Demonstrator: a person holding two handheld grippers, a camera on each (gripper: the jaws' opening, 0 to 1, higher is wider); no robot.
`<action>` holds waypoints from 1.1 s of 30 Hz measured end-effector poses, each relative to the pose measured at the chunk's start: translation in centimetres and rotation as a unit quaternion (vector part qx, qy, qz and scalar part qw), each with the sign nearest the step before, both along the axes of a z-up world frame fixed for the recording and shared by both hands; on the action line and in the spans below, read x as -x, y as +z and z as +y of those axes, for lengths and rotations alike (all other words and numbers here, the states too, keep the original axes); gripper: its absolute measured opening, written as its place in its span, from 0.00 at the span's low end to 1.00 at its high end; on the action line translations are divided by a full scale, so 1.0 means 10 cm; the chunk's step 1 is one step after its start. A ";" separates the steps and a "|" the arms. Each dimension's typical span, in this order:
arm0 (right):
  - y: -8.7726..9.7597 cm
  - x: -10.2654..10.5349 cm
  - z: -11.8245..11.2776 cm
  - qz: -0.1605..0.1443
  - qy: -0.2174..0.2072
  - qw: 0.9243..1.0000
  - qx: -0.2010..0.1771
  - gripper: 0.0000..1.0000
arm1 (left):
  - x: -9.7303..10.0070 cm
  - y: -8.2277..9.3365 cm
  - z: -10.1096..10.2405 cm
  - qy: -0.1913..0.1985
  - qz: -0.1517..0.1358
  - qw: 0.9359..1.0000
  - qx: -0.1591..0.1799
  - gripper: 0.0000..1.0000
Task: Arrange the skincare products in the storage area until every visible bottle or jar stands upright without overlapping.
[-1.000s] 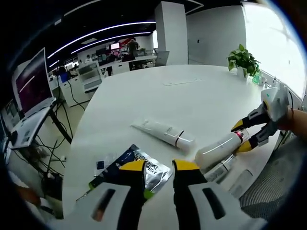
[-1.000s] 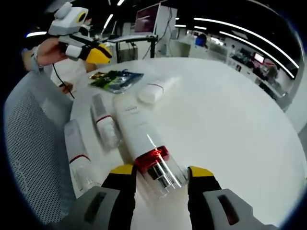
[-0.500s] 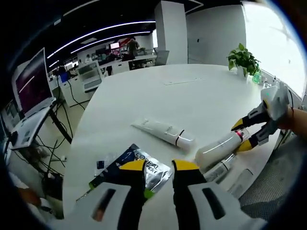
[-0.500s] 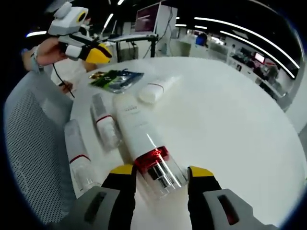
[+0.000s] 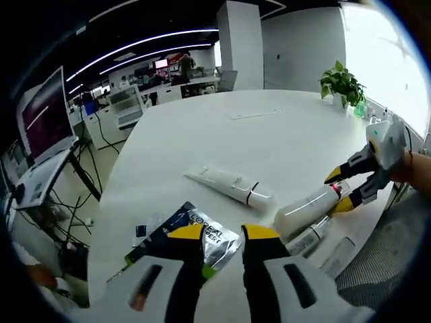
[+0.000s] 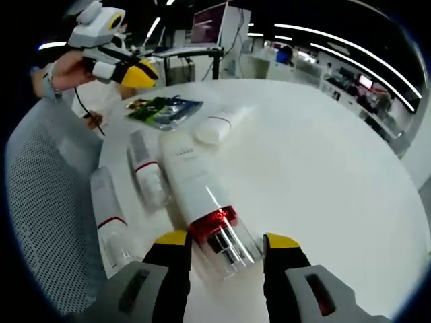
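Grasp step: right gripper (image 6: 222,243), jaws apart, straddles clear cap of tall white bottle w/ red band (image 6: 195,192) lying on round white table (image 6: 323,155). Left gripper (image 5: 222,235) unclamped, idle. Next: clamp, tip upright.

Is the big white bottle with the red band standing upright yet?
No, the white bottle lies flat on the table, its clear cap end between the open jaws of the right gripper.

The table (image 6: 323,155) is smooth matt white. The big bottle (image 6: 192,185) is glossy white plastic with a clear cap; at 11 o'clock lies a shiny foil sachet (image 6: 161,110).
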State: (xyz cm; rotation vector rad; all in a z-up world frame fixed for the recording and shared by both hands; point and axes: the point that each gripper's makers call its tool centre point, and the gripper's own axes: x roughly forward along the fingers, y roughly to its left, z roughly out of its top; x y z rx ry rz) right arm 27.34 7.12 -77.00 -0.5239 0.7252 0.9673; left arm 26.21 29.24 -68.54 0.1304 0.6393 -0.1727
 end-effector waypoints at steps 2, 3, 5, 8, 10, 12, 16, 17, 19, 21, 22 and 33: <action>0.00 0.00 0.00 0.000 0.000 1.000 0.000 0.45 | 0.00 0.00 0.00 0.000 0.002 1.000 0.000 0.23; 0.00 0.00 0.00 0.000 0.000 1.000 0.000 0.45 | 0.00 -0.01 0.00 0.000 0.002 1.000 0.000 0.23; 0.00 0.00 0.00 0.000 0.000 1.000 0.000 0.45 | 0.00 0.00 0.00 -0.001 0.001 1.000 -0.001 0.23; 0.00 0.00 0.00 0.000 0.001 1.000 0.000 0.45 | 0.01 -0.01 -0.01 -0.002 0.003 1.000 -0.002 0.23; 0.00 0.00 0.00 -0.001 0.001 1.000 -0.001 0.45 | 0.01 -0.01 -0.01 -0.003 0.004 1.000 -0.002 0.23; 0.00 0.01 -0.01 0.000 0.003 1.000 0.001 0.44 | 0.01 -0.02 -0.01 -0.004 0.004 1.000 -0.003 0.23; 0.01 -0.01 -0.08 0.001 0.000 1.000 0.005 0.45 | 0.02 -0.02 -0.01 -0.005 0.005 1.000 -0.003 0.23; 0.01 -0.01 -0.10 0.003 -0.003 1.000 0.004 0.45 | 0.02 -0.02 -0.02 -0.005 0.006 1.000 -0.003 0.23; -0.01 0.06 -0.05 0.027 0.005 1.000 -0.012 0.39 | 0.02 -0.03 -0.02 -0.006 0.007 1.000 -0.003 0.23; -0.01 0.04 -0.05 0.015 0.002 1.000 -0.008 0.38 | 0.02 -0.03 -0.03 -0.007 0.008 1.000 -0.003 0.23; -0.01 0.05 -0.05 0.013 0.004 1.000 -0.006 0.38 | 0.02 -0.03 -0.03 -0.007 0.008 1.000 -0.003 0.23; 0.00 0.05 -0.03 0.014 0.006 1.000 -0.002 0.34 | 0.02 -0.04 -0.02 -0.005 0.011 1.000 -0.003 0.23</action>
